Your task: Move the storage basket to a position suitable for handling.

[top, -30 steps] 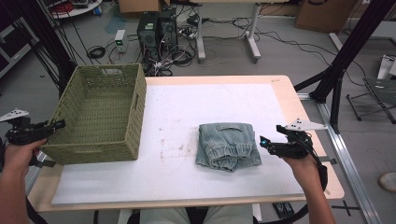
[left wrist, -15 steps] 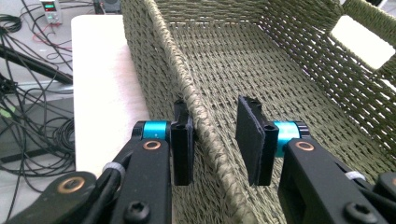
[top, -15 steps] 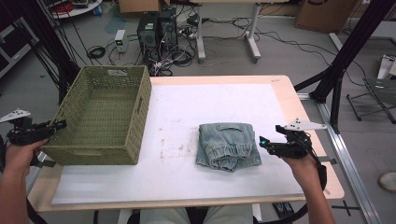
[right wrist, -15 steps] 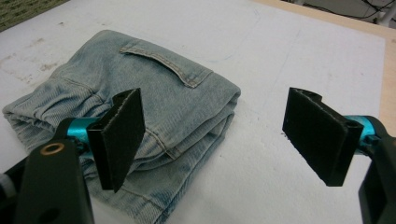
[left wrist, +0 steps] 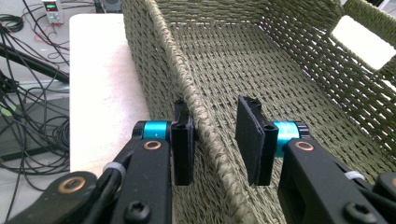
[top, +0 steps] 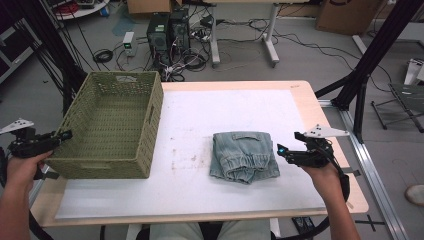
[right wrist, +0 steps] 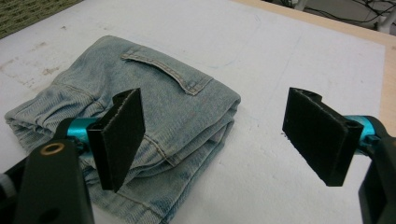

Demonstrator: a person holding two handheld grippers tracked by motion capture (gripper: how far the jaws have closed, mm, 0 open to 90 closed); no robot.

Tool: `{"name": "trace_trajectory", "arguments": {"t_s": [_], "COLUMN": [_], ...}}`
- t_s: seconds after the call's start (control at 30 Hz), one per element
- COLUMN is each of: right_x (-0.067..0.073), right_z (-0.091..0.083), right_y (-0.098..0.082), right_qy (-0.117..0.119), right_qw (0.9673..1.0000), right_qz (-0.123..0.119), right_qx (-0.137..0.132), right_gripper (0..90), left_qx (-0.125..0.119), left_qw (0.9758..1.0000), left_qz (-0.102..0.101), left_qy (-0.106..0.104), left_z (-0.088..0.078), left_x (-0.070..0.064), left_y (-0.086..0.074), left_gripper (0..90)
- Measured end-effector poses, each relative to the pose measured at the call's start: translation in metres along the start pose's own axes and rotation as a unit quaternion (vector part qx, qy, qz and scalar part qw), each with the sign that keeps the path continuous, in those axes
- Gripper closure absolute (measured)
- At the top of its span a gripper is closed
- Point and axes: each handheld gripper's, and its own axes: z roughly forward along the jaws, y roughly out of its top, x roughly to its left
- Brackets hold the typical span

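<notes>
Your left gripper (left wrist: 215,140): jaws straddling the near wall of the woven olive-green wicker basket (top: 112,127), just closing; whether both pads press is unclear. Your right gripper (right wrist: 224,140): held level, jaws spread wide, beside the folded light-blue denim garment (top: 244,156) lying mid-worktop (top: 200,110). Basket interior bare.

Even, soft overhead light fills the room; shadows under the basket (top: 112,127) and folded jeans (top: 244,156) are faint. The white table cover (top: 210,115) glares mildly toward twelve o'clock. Both gripper views blur up close, perhaps from focus, with slight edge bending.
</notes>
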Motion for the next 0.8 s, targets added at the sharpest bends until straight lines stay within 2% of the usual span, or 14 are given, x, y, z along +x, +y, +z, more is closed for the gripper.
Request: {"name": "trace_trajectory", "arguments": {"t_s": [0.2, 0.33, 0.4, 0.43, 0.53, 0.63, 0.8], "right_x": [0.001, 0.002, 0.002, 0.002, 0.001, -0.003, -0.013], "right_z": [0.002, 0.004, 0.004, 0.004, 0.003, 0.000, -0.003], "right_y": [0.001, 0.001, 0.001, 0.001, 0.000, -0.002, -0.008], "right_qy": [0.004, 0.007, 0.007, 0.007, 0.007, 0.005, 0.000], "right_qw": [1.0000, 1.0000, 1.0000, 1.0000, 1.0000, 1.0000, 1.0000], "right_qz": [-0.003, -0.003, -0.005, -0.003, -0.002, -0.001, 0.007], "right_qx": [-0.003, -0.001, -0.002, -0.002, -0.006, -0.005, -0.007], "right_gripper": [21.2, 21.2, 21.2, 21.2, 21.2, 21.2, 21.2], "left_qx": [-0.007, -0.005, -0.012, -0.021, -0.044, -0.077, -0.124], "left_qw": [0.9999, 0.9999, 0.9997, 0.9993, 0.9965, 0.9929, 0.9877], "left_qz": [-0.005, -0.008, -0.020, -0.028, -0.050, -0.054, -0.053], "left_qy": [0.006, 0.004, 0.005, 0.013, 0.052, 0.073, 0.080], "left_z": [-0.002, -0.001, -0.002, -0.003, -0.011, -0.027, -0.048], "left_x": [-0.008, -0.009, -0.007, -0.006, -0.006, -0.010, -0.025], "left_y": [-0.003, -0.002, -0.002, -0.002, 0.001, 0.006, 0.015], "left_gripper": [67.0, 67.1, 64.8, 61.3, 42.1, 34.7, 24.1]}}
